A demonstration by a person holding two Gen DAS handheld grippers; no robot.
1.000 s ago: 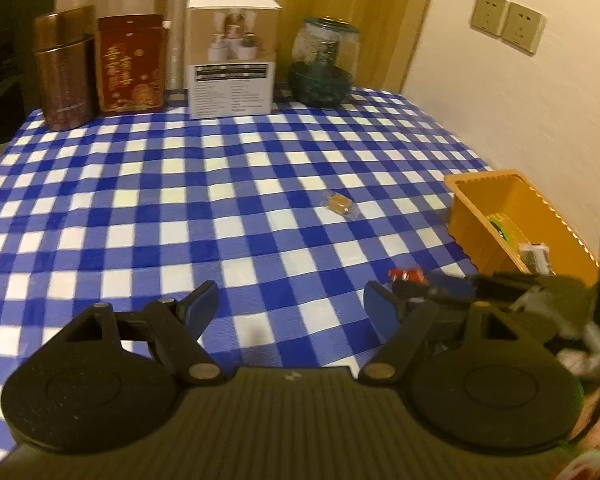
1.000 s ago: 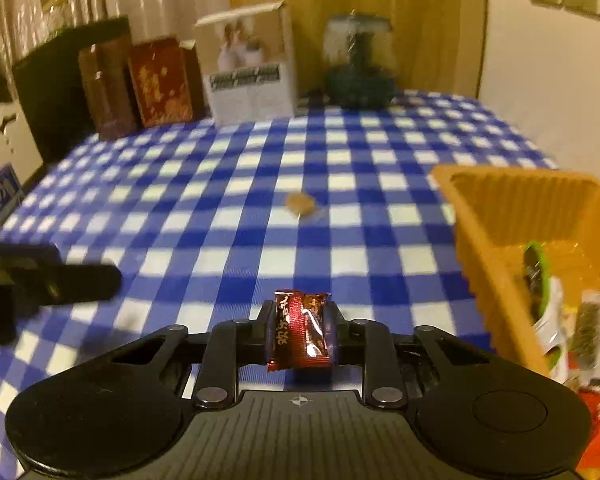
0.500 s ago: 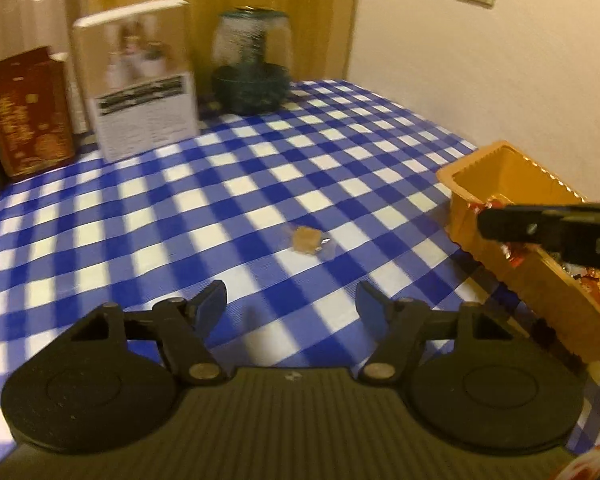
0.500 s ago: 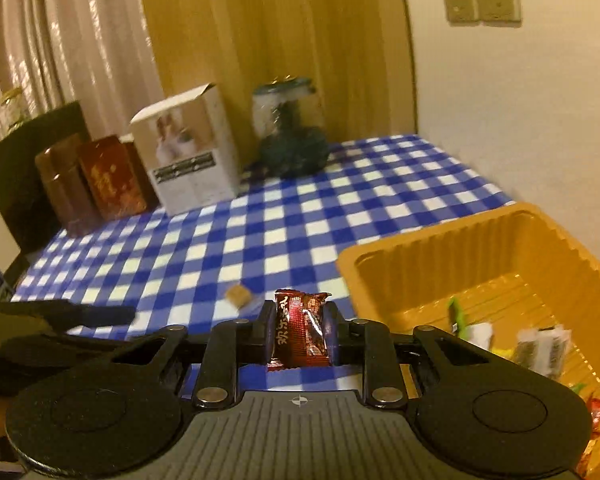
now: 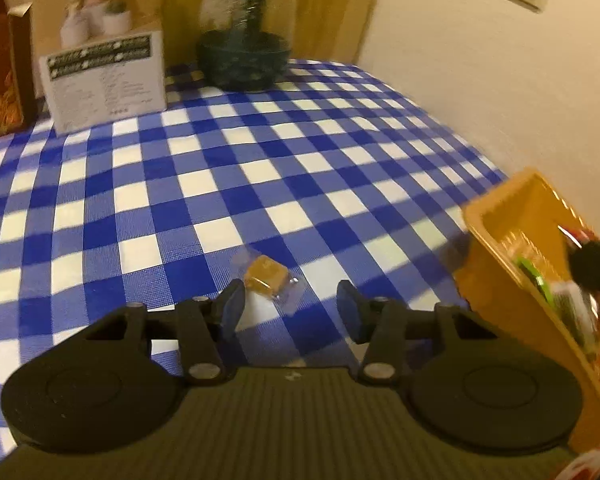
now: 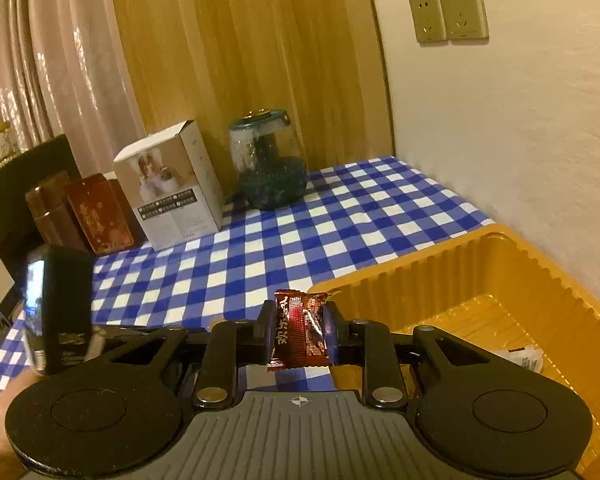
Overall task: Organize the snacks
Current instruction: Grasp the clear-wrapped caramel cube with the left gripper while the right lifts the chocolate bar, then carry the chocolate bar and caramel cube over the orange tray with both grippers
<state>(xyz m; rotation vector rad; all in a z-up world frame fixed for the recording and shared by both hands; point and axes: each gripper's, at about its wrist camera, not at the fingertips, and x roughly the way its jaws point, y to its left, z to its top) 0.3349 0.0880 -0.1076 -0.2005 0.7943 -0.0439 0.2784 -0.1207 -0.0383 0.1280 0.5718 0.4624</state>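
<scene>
Our right claw (image 6: 299,330) grips a red snack packet (image 6: 299,334) at frame center beside the orange tray (image 6: 500,276); our left claw (image 5: 290,312), released, frames a wrapped candy (image 5: 266,280) on the counter (image 5: 220,184).

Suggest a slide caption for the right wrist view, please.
Right gripper clamps a dark red foil snack packet at the near corner of the ribbed orange plastic tray.

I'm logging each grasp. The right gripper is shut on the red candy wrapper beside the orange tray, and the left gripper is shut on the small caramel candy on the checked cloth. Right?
Not quite. The left gripper is open: in the left wrist view the caramel candy lies on the checked cloth ahead of its spread fingers, ungripped. The right gripper is indeed shut on the red candy wrapper beside the orange tray.
</scene>
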